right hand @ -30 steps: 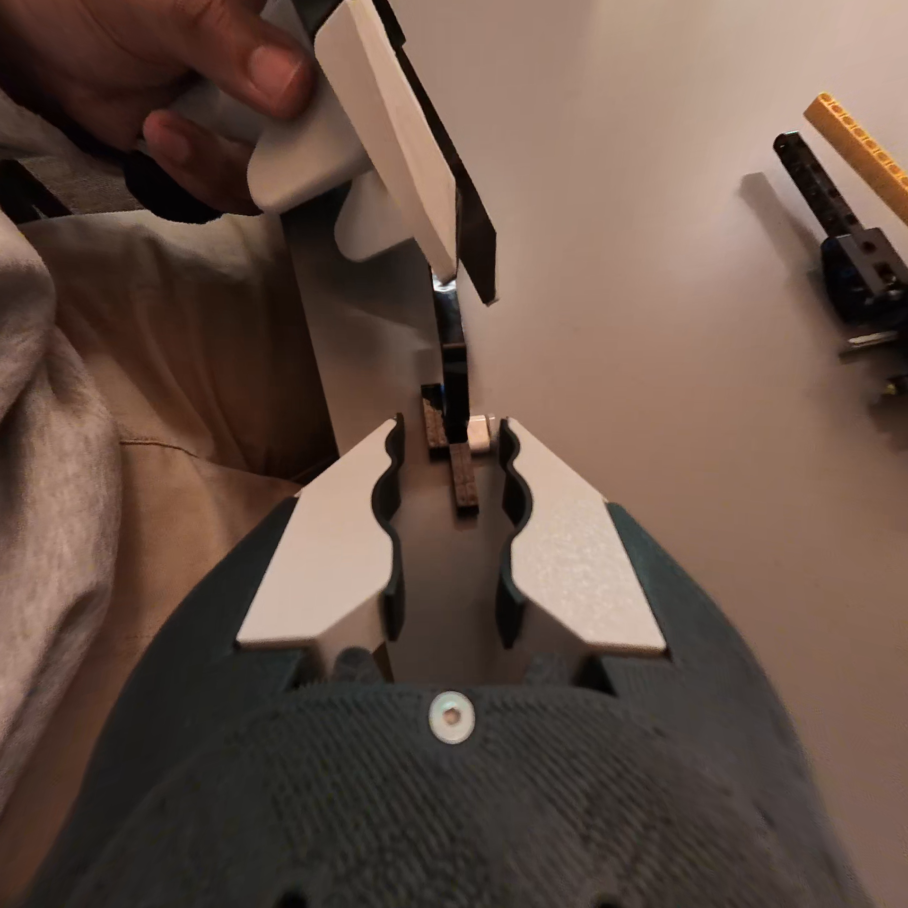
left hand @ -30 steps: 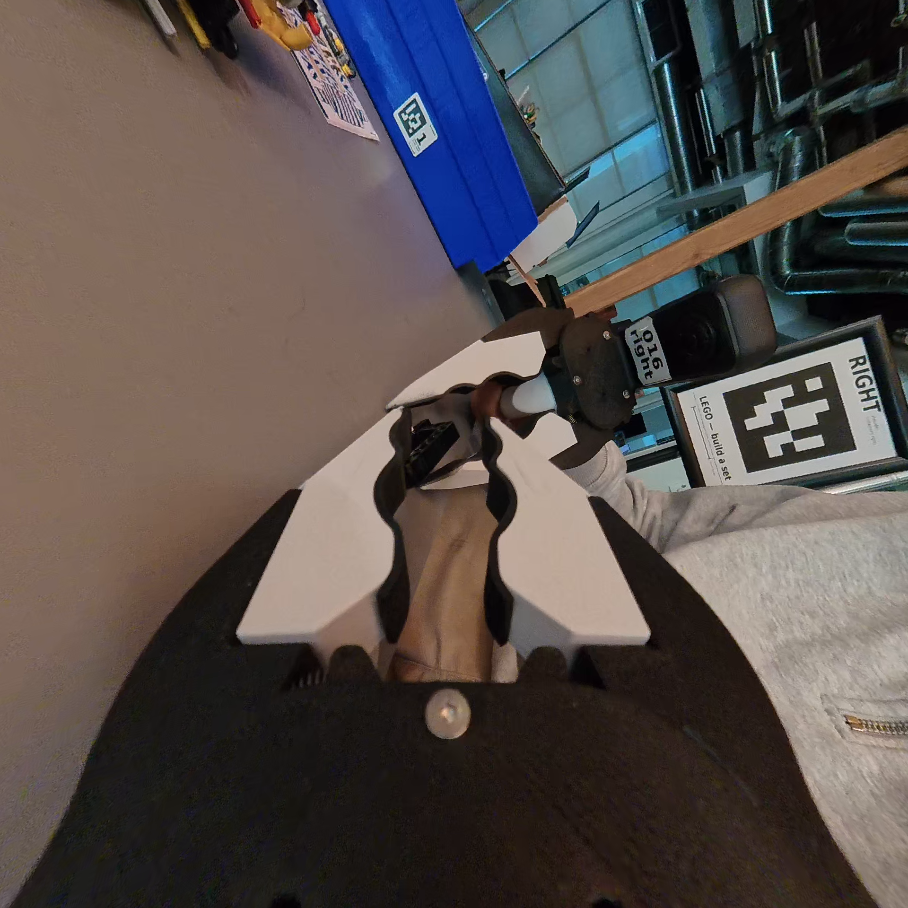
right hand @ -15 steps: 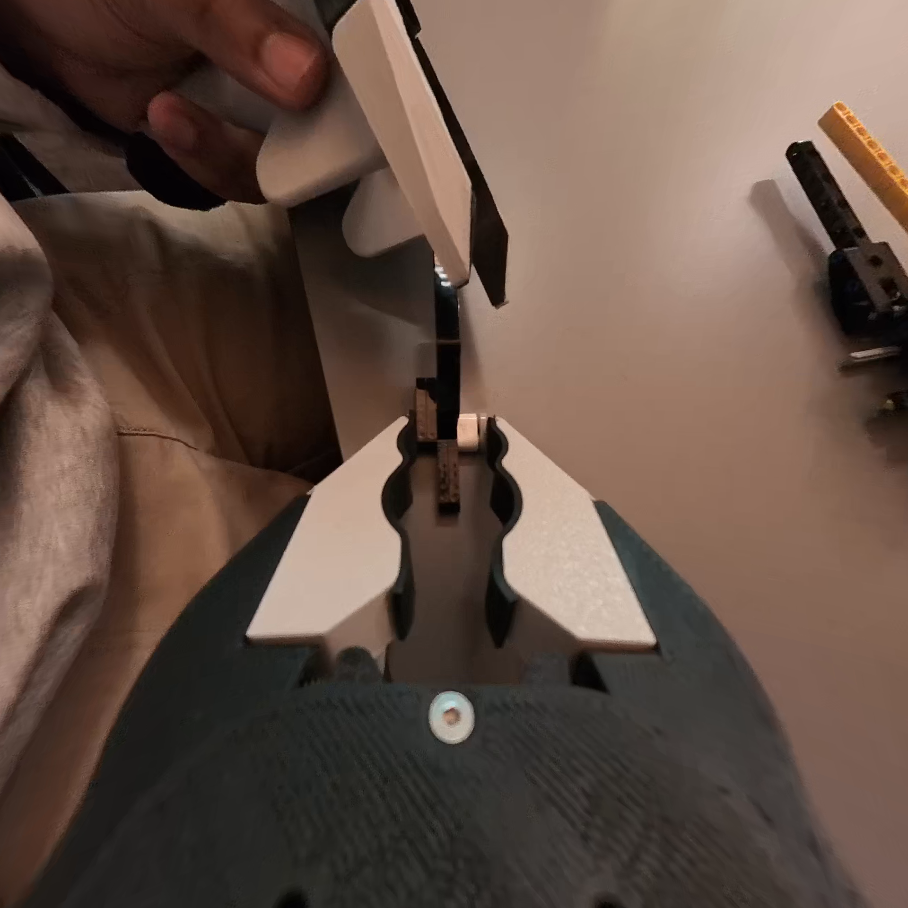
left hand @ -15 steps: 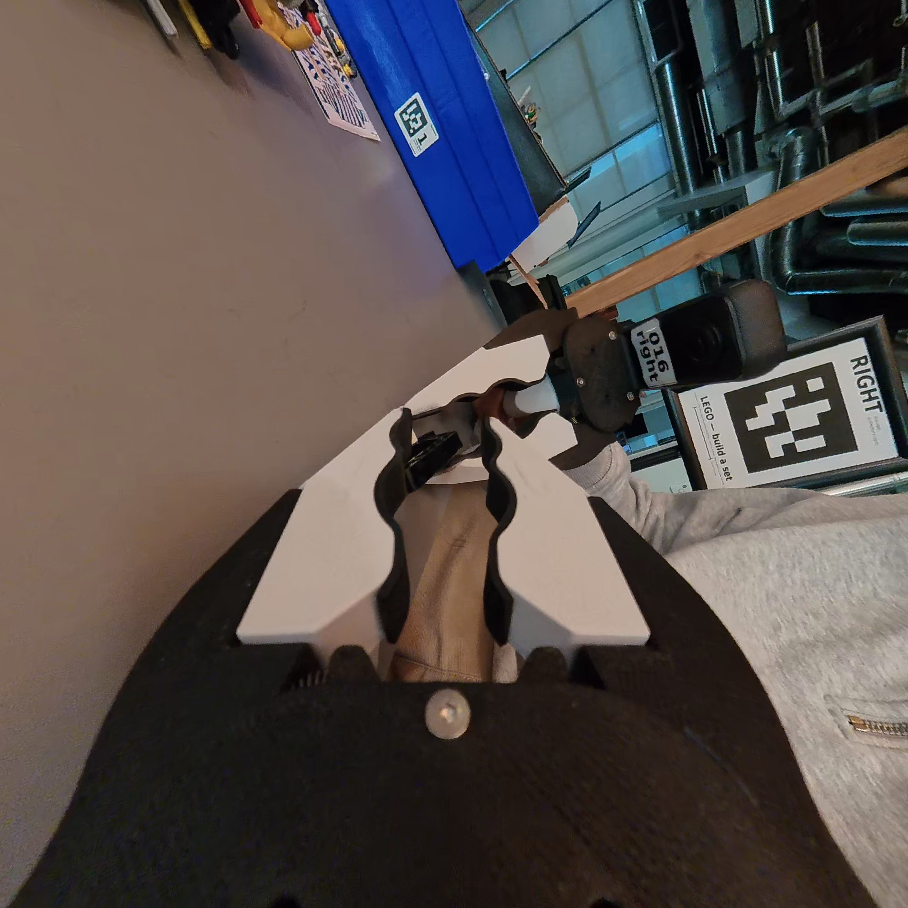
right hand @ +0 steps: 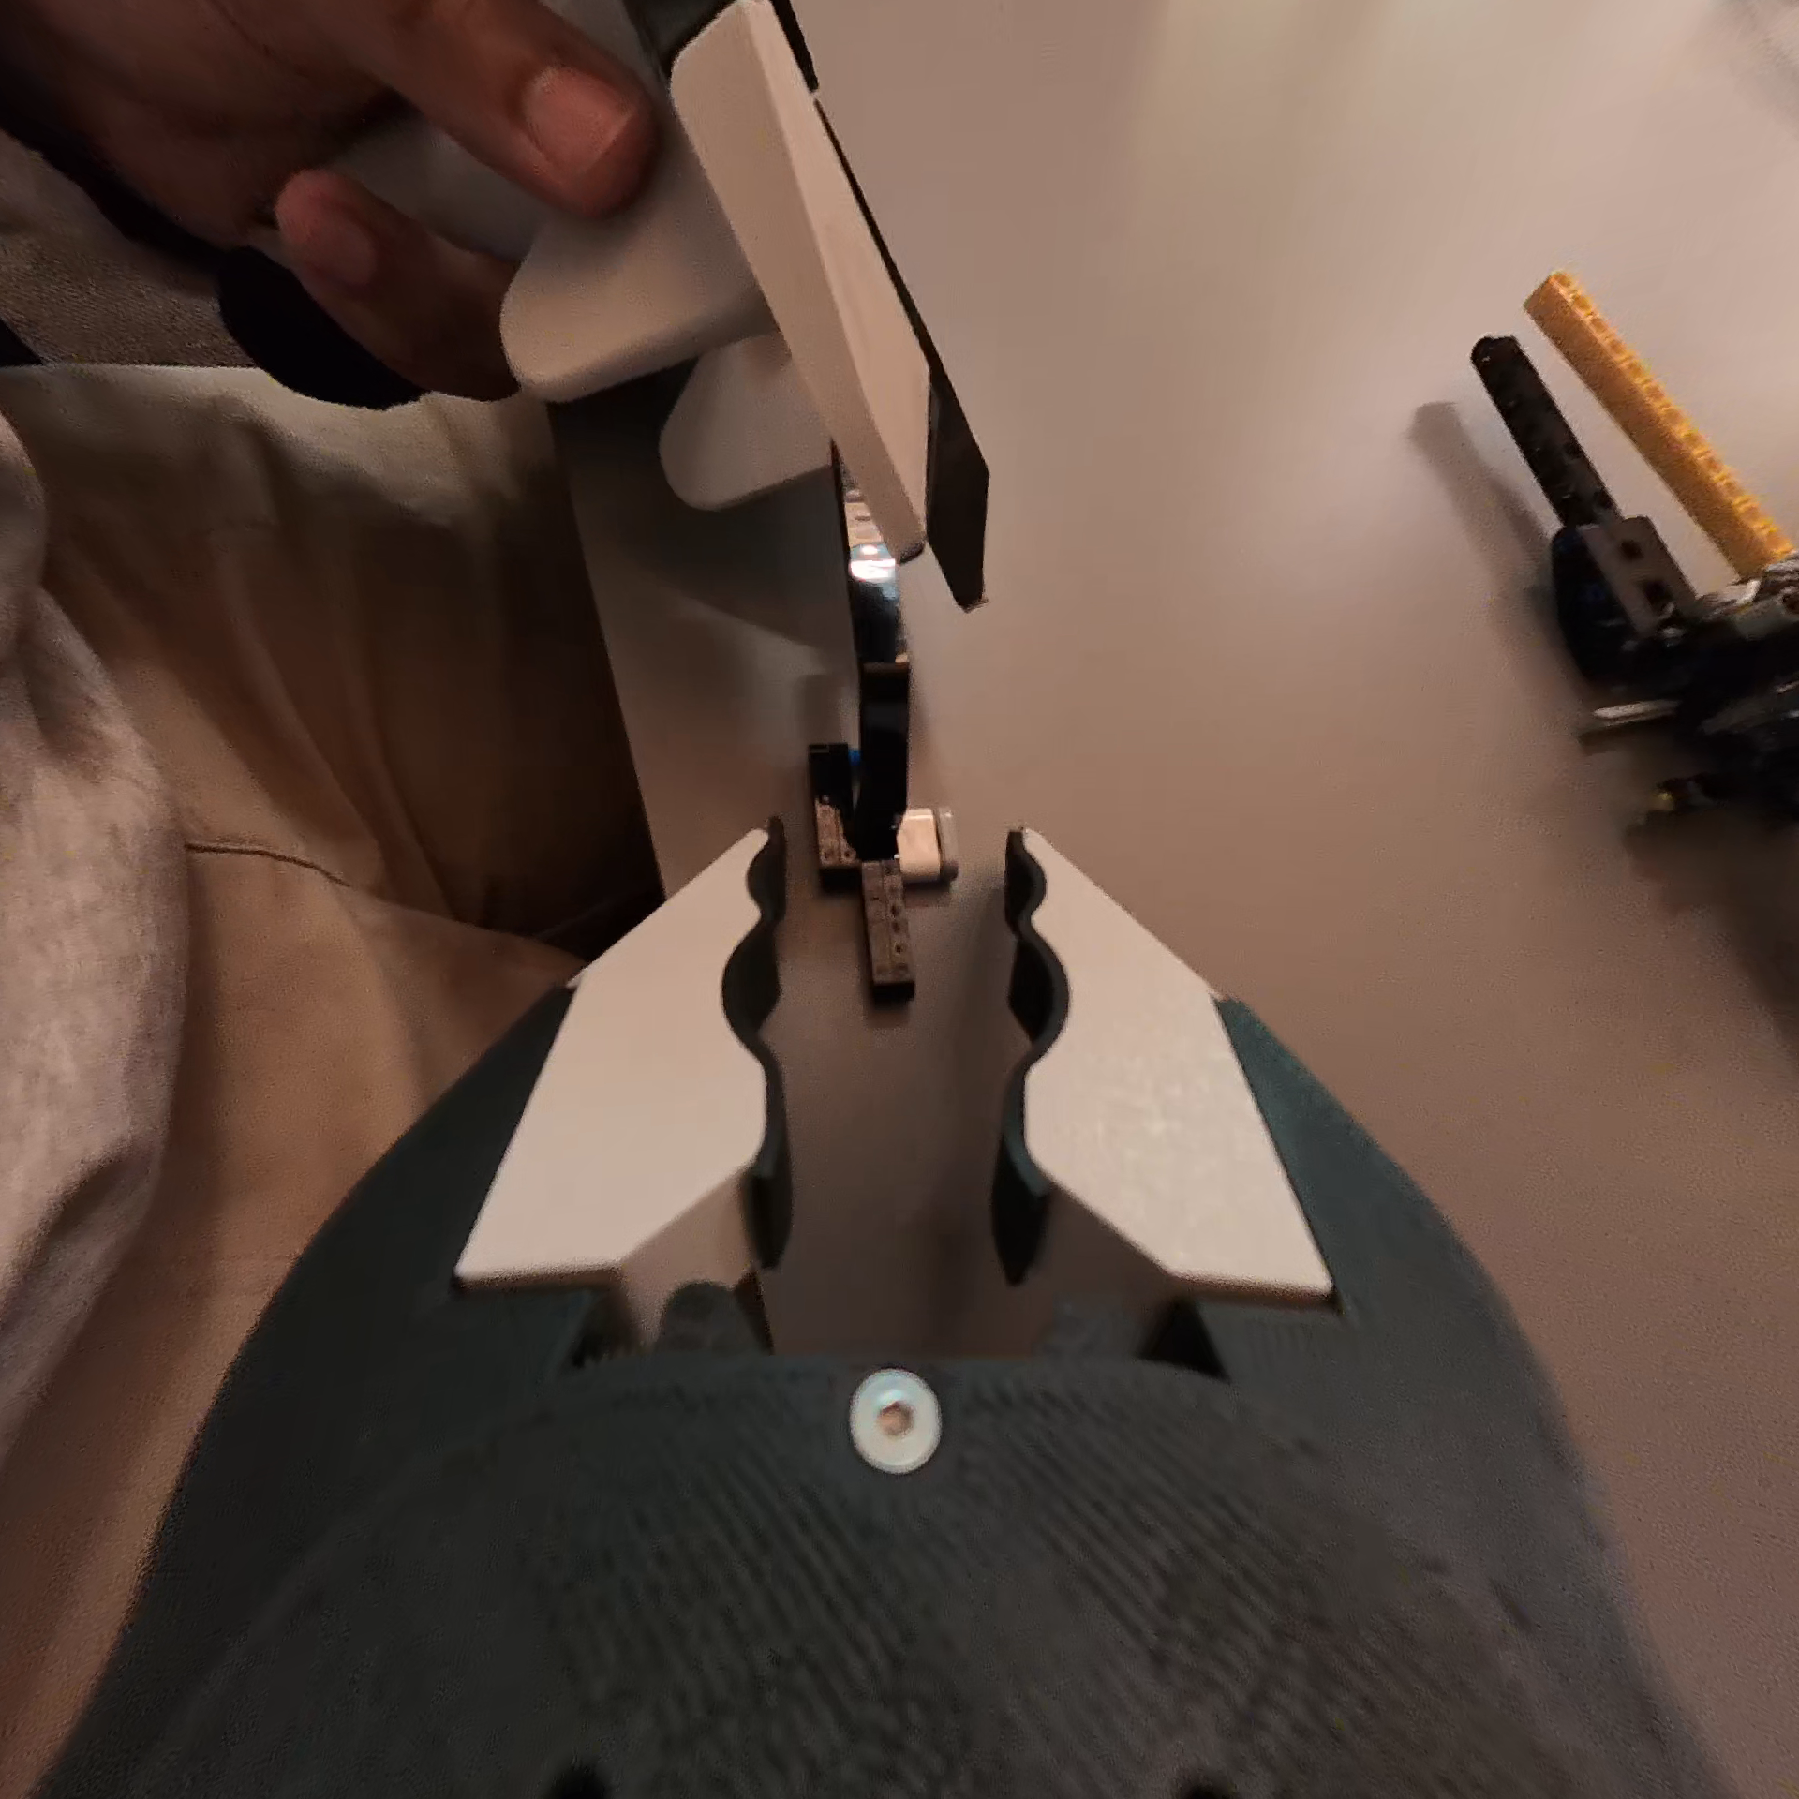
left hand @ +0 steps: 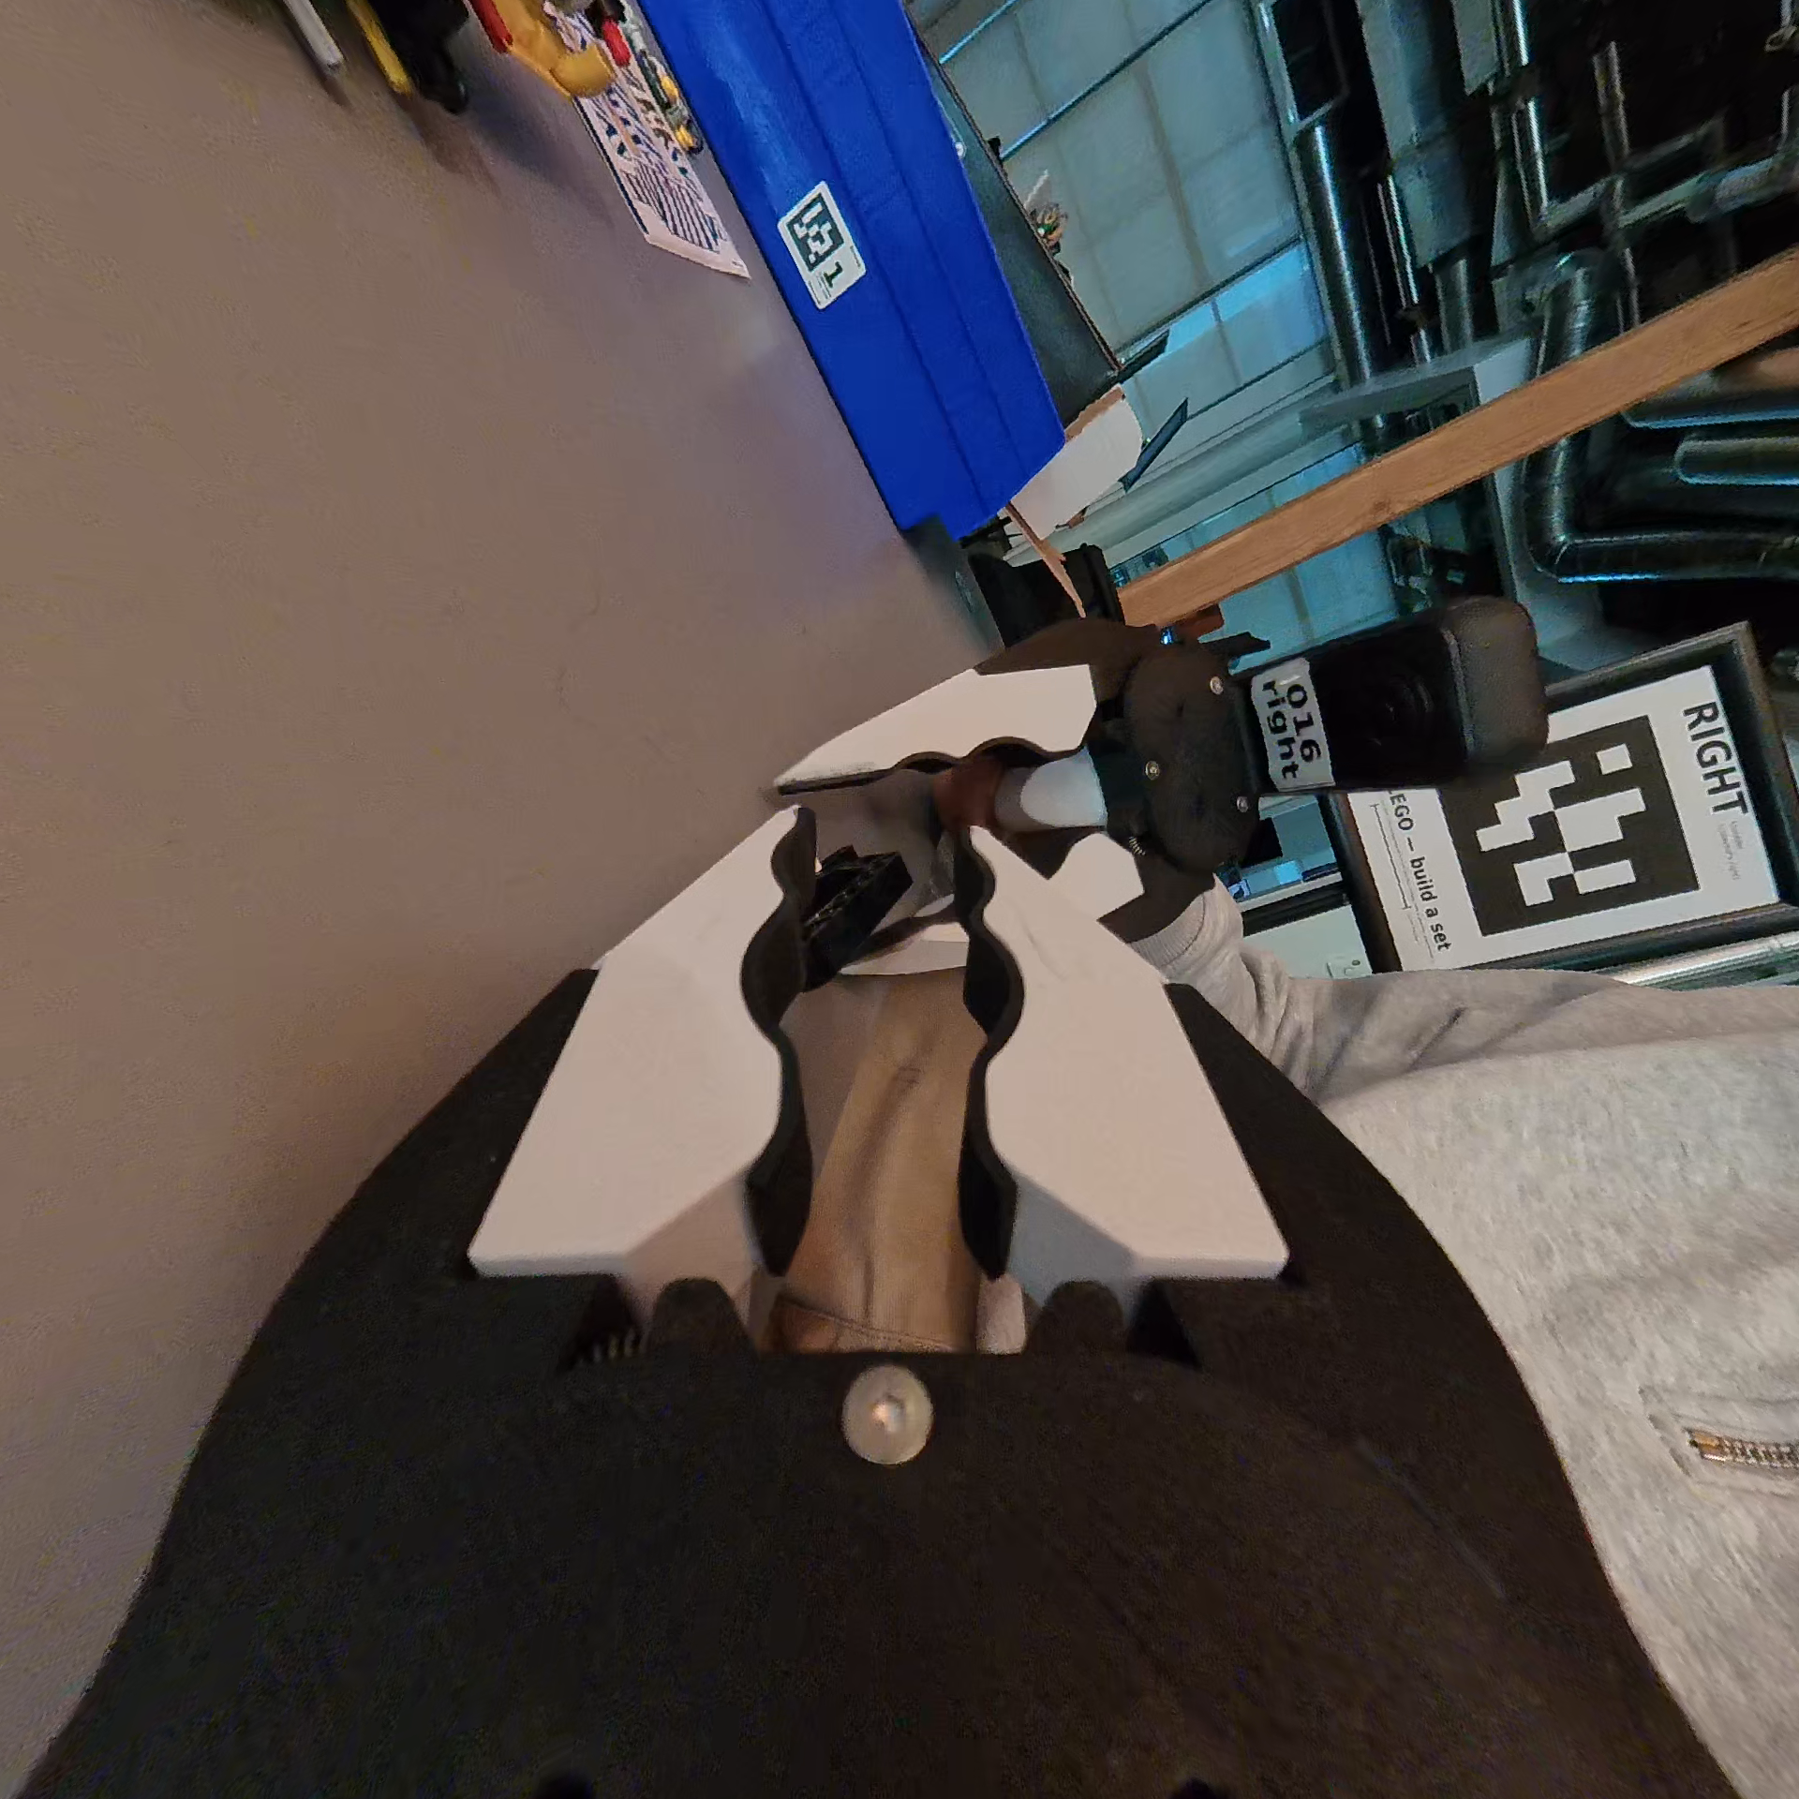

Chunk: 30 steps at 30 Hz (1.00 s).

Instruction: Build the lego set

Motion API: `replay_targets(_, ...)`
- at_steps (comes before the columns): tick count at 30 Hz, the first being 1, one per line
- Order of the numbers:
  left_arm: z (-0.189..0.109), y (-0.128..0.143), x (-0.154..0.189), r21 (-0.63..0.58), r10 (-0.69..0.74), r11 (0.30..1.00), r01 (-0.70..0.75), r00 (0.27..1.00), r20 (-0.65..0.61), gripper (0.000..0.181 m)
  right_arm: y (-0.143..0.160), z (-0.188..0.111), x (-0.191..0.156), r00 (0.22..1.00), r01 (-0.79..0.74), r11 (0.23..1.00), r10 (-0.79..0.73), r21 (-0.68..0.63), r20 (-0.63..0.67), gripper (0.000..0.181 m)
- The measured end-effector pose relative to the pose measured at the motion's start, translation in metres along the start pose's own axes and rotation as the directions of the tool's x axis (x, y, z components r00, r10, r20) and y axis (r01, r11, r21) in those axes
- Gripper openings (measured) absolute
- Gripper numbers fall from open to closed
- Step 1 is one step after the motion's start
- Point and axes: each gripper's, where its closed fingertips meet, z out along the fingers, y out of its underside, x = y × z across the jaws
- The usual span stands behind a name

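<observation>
Spanning the room's foreground, grey table (left hand: pixel 341 584)

Grey tabletop (left hand: pixel 341 584), blue bin (left hand: pixel 876 292), wooden beam (left hand: pixel 1460 467), windows behind (left hand: pixel 1119 146).

The yellow beam (right hand: pixel 1674 438) runs off the right edge beside the blurred dark assembly (right hand: pixel 1655 623); the far toys (left hand: pixel 545 49) beyond the blue bin (left hand: pixel 876 263) are cropped.
</observation>
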Motion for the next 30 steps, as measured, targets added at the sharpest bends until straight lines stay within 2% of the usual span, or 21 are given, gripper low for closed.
replay_targets(14, 0.000, 0.000, 0.000, -0.004, -0.001, 1.000, 0.001, 1.000, -0.002, 0.026, 0.002, -0.001, -0.005, 0.996, -0.048, 0.999, 0.049, -0.011, 0.069, 0.038)
replay_targets(24, -0.008, -0.012, 0.002, 0.074, -0.003, 0.997, 0.004, 1.000, -0.015, 0.026, 0.005, -0.002, 0.001, 0.997, -0.068, 0.998, 0.068, -0.012, 0.038, 0.042)
replay_targets(30, -0.009, -0.014, 0.002, 0.085, -0.001, 0.996, 0.002, 1.000, -0.016, 0.026, 0.008, -0.005, 0.009, 0.996, -0.086, 0.996, 0.086, -0.015, 0.000, 0.037)
